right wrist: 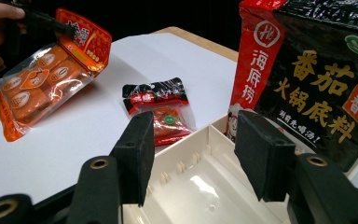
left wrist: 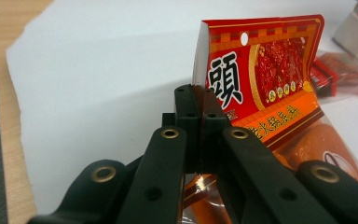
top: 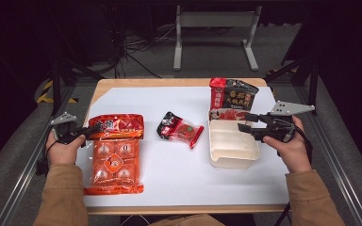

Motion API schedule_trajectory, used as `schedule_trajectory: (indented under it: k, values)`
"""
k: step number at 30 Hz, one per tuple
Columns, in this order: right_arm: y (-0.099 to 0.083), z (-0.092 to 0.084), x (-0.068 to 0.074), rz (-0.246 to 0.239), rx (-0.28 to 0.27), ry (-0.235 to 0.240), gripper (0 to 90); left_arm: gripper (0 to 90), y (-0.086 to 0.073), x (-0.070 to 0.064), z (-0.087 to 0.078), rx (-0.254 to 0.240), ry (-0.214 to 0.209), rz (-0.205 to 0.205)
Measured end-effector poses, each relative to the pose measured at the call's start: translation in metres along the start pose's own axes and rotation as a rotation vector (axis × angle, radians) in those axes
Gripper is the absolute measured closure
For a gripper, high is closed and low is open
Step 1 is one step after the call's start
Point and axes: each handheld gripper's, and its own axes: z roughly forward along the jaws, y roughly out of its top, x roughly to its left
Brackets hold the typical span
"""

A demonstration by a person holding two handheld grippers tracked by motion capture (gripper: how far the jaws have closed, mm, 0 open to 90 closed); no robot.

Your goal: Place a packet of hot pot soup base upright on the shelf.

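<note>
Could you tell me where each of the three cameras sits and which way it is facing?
High view: above the person's side, facing forward and down on the table; forearms, hands and both grippers show.
Left gripper view: on the left gripper, facing along its jaws, shut on the orange packet.
Right gripper view: on the right gripper, jaws apart over the white tray, facing the black pouch.
Shared: both gripper views show the orange packet and the small red packet.
</note>
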Motion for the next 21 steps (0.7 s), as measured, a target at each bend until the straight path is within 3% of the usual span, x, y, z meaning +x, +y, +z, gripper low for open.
schedule_trajectory:
  k: [16, 21]
  values:
    - [0.004, -0.006, 0.003, 0.000, -0.016, 0.004, 50.3, 90.0, 0.022, -0.029, -0.036, -0.069, -0.034, 0.041]
    - [0.005, -0.009, 0.004, 0.003, -0.031, 0.005, 50.0, 90.0, 0.028, -0.041, -0.048, -0.098, -0.054, 0.082]
